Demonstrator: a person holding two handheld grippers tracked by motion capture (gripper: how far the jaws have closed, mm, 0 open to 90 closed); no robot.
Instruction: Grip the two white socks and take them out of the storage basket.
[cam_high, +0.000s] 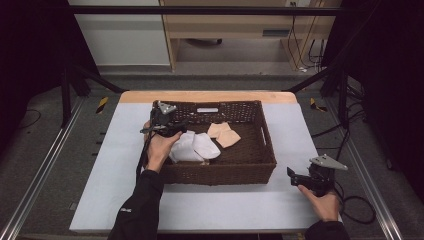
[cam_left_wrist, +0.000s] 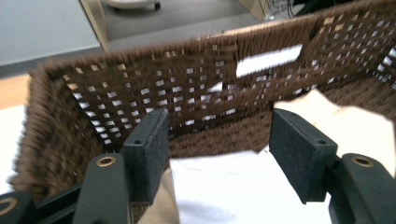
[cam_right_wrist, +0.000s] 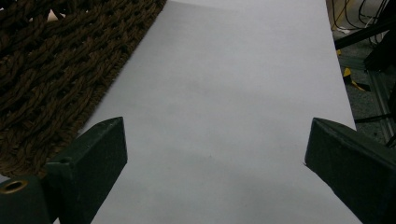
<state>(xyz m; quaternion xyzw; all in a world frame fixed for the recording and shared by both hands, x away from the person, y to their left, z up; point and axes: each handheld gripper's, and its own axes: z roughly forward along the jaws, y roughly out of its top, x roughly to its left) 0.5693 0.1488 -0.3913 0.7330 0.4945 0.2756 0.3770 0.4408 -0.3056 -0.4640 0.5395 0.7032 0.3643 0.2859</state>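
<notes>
A dark brown wicker basket (cam_high: 268, 146) stands in the middle of the white table (cam_high: 225, 205). Inside it lie a crumpled white cloth (cam_high: 192, 147) and, farther back, a beige cloth (cam_high: 224, 134). My left gripper (cam_high: 172, 127) hangs inside the basket's left end, over the white cloth. In the left gripper view its jaws stand open (cam_left_wrist: 219, 135), with the white cloth (cam_left_wrist: 233, 186) low between them and untouched by the pads; the beige cloth (cam_left_wrist: 355, 126) lies beyond the right jaw. My right gripper (cam_high: 294, 176) rests on the table beside the basket's near right corner, open (cam_right_wrist: 217, 135) and holding nothing.
The basket's far wall (cam_left_wrist: 140, 84) has a handle slot (cam_left_wrist: 268, 60) and stands close ahead of the left jaws. The basket's side (cam_right_wrist: 46, 70) runs along the left of the right gripper view, bare table (cam_right_wrist: 224, 84) ahead. Metal frame rails flank the table.
</notes>
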